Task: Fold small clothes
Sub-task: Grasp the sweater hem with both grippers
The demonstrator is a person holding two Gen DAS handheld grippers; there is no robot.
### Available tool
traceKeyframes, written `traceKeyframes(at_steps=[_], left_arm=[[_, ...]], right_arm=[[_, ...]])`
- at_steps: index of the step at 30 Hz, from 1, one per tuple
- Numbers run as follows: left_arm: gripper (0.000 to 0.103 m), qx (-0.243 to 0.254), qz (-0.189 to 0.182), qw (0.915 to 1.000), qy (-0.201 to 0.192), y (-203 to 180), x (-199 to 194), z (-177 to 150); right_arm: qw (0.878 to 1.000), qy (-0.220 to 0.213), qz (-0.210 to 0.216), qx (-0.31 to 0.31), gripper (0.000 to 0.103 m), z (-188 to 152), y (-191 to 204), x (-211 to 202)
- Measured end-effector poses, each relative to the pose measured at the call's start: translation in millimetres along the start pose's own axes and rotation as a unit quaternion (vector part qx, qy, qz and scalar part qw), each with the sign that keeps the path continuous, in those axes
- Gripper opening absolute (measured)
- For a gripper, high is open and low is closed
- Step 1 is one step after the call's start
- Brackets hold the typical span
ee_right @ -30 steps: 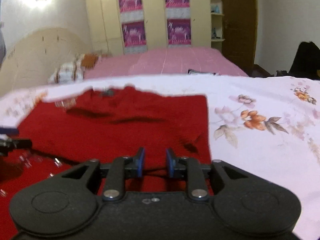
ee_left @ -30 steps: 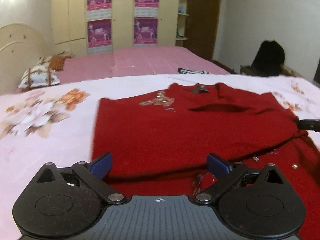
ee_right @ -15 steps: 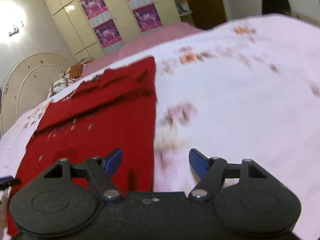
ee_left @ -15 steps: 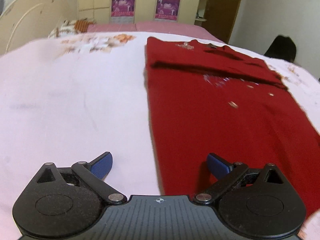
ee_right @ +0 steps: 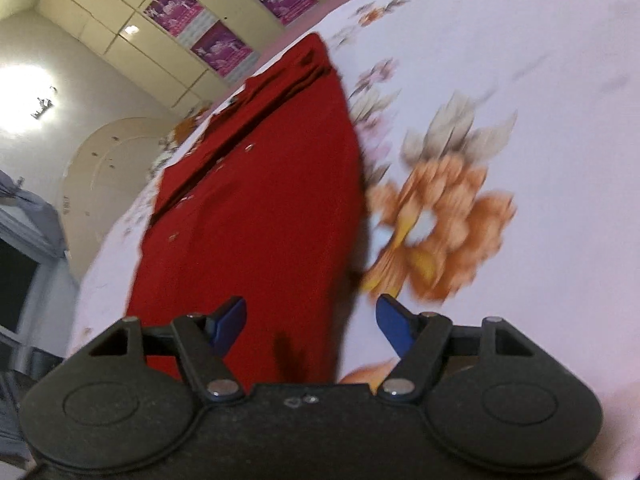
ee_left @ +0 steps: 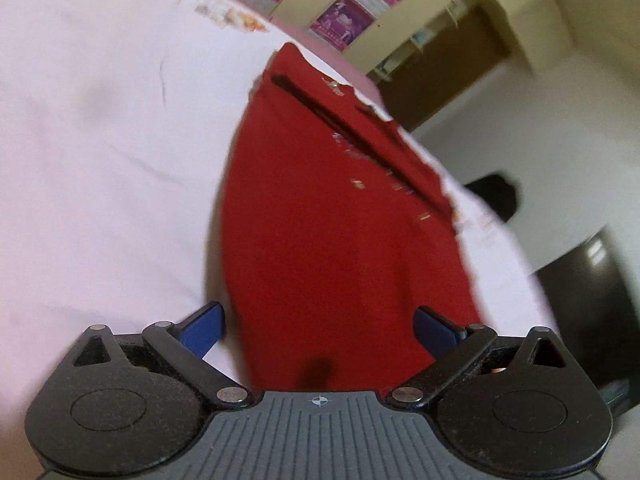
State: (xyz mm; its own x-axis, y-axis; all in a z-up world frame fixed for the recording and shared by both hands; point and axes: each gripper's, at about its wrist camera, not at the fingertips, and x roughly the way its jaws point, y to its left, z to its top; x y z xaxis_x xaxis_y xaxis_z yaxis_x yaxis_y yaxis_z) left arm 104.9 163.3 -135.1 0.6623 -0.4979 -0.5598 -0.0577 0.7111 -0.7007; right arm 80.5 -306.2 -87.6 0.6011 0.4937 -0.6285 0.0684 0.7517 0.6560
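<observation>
you are aiming the left gripper (ee_left: 318, 330), jaws apart, and the right gripper (ee_right: 310, 326), jaws closing but clear of cloth, at the red garment (ee_left: 340, 220) at twelve o'clock, probably to catch its near hem for the next fold.

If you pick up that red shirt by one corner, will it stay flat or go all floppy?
Probably floppy: the red shirt lies limp and already folded over near its top on the bed sheet. It looks thick, so likely not slippery. Its little shiny beads might snag.
</observation>
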Motion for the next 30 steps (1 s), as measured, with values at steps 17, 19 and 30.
traceKeyframes(at_steps=[17, 19, 30], left_arm=[[0.079, -0.041, -0.039, 0.9984, -0.006, 5.8, 23.3, 6.1], [0.074, -0.041, -0.042, 0.9983, -0.006, 6.7, 18.9, 2.2], [0.052, -0.061, -0.043, 0.9971, -0.015, 23.0, 18.3, -0.4]], right_arm=[[0.998, 0.018, 0.041, 0.047, 0.037, 6.4, -7.3, 26.0], [0.998, 0.021, 0.042, 0.046, 0.036, 5.1, -7.8, 24.3], [0.997, 0.031, 0.053, 0.038, 0.028, 0.7, -8.8, 24.2]])
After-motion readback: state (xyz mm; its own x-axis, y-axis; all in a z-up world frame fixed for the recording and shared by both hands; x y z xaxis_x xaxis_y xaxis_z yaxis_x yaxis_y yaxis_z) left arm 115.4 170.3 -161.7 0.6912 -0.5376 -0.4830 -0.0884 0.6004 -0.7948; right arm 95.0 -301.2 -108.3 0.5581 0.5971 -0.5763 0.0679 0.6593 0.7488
